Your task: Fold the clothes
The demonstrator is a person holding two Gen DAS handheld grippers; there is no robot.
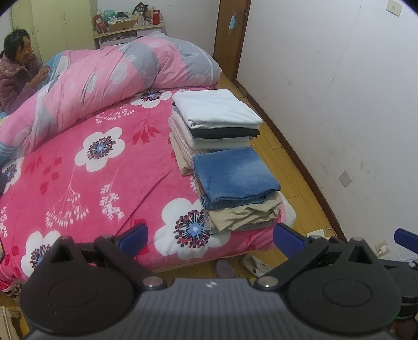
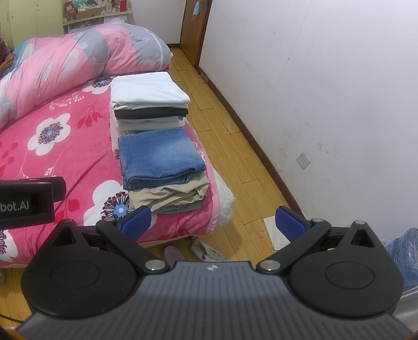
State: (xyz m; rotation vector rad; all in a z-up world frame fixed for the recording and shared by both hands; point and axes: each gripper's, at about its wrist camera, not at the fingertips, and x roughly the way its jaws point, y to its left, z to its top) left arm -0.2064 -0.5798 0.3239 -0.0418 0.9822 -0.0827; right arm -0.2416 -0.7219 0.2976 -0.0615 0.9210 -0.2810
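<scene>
At the left edge of the right wrist view, a black device is cut off, its label reading only "bot.AI"; the bottom grey garment hides under the pile; shelf clutter upper left is too small to tell

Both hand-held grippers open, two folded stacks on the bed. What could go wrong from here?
1. The near stack, jeans on top, sits at the bed's edge; a nudge may tip it onto the floor.
2. The far stack touches it, so shifting one could drag the other.
3. Shoes below are a trip hazard.
</scene>
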